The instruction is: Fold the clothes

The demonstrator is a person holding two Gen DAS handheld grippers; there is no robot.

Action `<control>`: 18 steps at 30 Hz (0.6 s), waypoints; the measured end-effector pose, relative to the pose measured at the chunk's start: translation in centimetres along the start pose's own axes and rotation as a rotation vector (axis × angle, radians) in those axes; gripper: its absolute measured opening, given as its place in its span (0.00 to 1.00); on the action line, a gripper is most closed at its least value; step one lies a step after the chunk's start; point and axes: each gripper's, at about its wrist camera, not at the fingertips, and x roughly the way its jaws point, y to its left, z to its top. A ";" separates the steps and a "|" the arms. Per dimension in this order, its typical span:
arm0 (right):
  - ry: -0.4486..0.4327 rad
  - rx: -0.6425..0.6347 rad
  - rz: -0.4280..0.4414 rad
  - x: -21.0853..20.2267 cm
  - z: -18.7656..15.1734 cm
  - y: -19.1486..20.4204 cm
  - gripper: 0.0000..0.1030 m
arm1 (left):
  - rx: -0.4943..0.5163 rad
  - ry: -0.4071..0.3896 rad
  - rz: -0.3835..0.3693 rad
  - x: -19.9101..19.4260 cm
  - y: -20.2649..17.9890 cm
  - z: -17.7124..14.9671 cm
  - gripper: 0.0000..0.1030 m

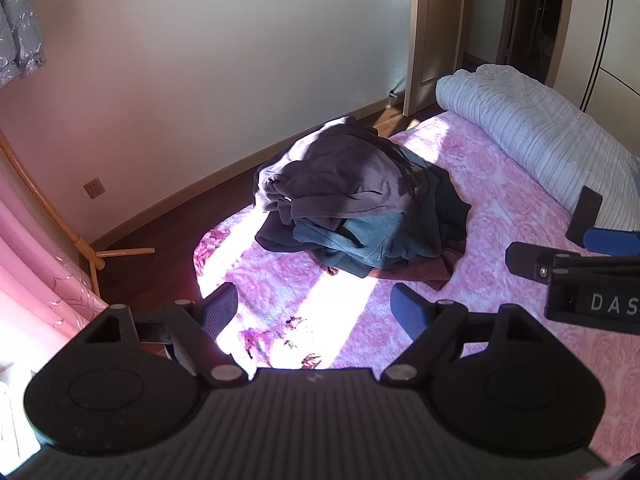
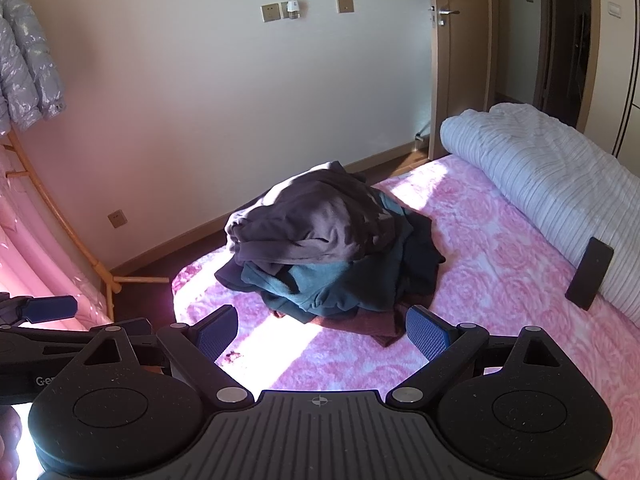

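Your left gripper (image 1: 316, 304) is spread wide, empty, above the pink bed (image 1: 500, 208); the clothes pile (image 1: 352, 208) lies unfolded beyond it. Right view: right gripper (image 2: 322, 330) also wide, empty, near the pile. Nothing's folded yet.

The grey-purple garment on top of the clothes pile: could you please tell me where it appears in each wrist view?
Left wrist view: the grey-purple garment sits centre frame, atop the pile, beyond the open left gripper.
Right wrist view: the same garment lies slightly left of centre, beyond the open right gripper.
Shared landmark: the rolled striped quilt at upper right in both.
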 end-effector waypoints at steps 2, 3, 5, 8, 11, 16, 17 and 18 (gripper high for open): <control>0.000 -0.002 0.000 -0.1 0.0 0.1 0.91 | -0.003 0.000 0.003 -0.1 0.2 -0.1 0.79; 0.000 -0.005 0.001 -0.1 0.0 0.3 0.91 | -0.005 0.001 0.005 -0.1 0.2 0.0 0.79; 0.001 -0.008 0.004 0.0 0.0 0.5 0.91 | -0.007 0.001 0.009 -0.2 0.3 -0.1 0.79; 0.004 -0.012 0.006 -0.1 0.0 0.8 0.91 | -0.011 0.002 0.013 -0.2 0.4 -0.2 0.79; 0.004 -0.012 0.008 -0.1 -0.1 0.8 0.91 | -0.015 0.003 0.015 -0.2 0.5 -0.3 0.79; 0.005 -0.014 0.010 -0.2 -0.1 0.9 0.91 | -0.016 0.003 0.018 -0.4 0.6 -0.5 0.79; 0.005 -0.013 0.010 -0.2 -0.1 0.9 0.91 | -0.015 0.003 0.019 -0.4 0.6 -0.5 0.79; 0.005 -0.013 0.010 -0.2 -0.1 0.9 0.91 | -0.015 0.002 0.018 -0.4 0.6 -0.5 0.79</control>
